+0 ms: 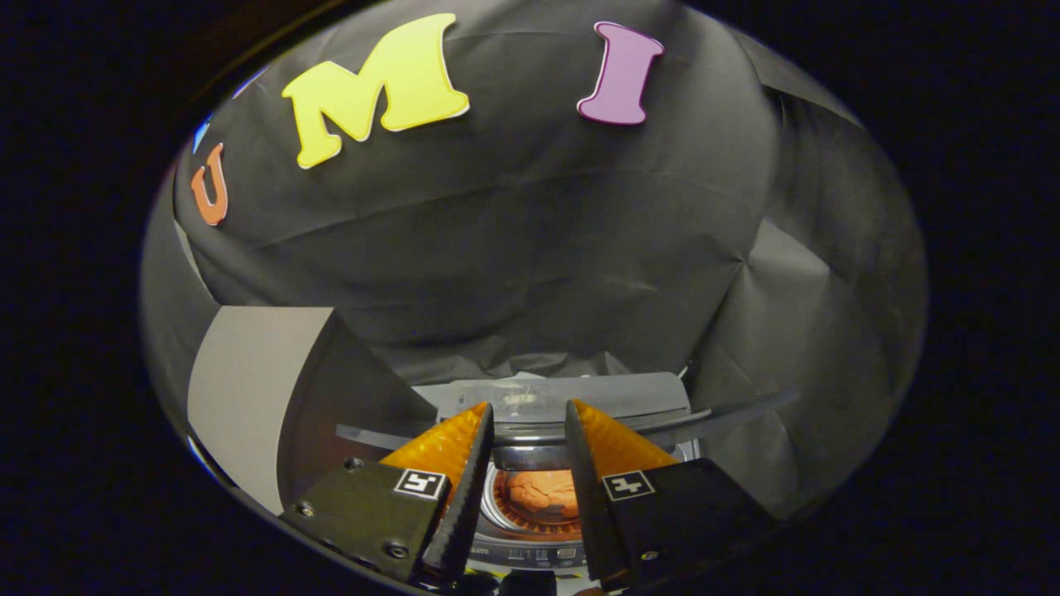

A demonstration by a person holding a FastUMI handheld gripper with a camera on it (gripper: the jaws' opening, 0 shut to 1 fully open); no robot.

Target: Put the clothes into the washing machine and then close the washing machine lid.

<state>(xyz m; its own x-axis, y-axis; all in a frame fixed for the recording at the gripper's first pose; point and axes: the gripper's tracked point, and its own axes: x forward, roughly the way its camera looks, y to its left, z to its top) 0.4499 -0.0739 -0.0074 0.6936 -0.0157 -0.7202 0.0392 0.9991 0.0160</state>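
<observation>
My gripper (530, 406) is open, its two fingers a short gap apart with nothing between them. Through that gap, below the fingertips, I look down into the washing machine's round tub (530, 457). The tub's mouth is uncovered. An orange piece of clothing (542, 492) lies crumpled inside it. A grey panel (604, 393) stands along the far side of the machine, just beyond the fingertips. A thin dark curved strip (745, 406) runs out to the right from behind the fingers; I cannot tell whether it is the lid's edge.
A grey box-like block (248, 389) with a dark side face stands close on the left of the machine. Black cloth walls close in behind and on the right.
</observation>
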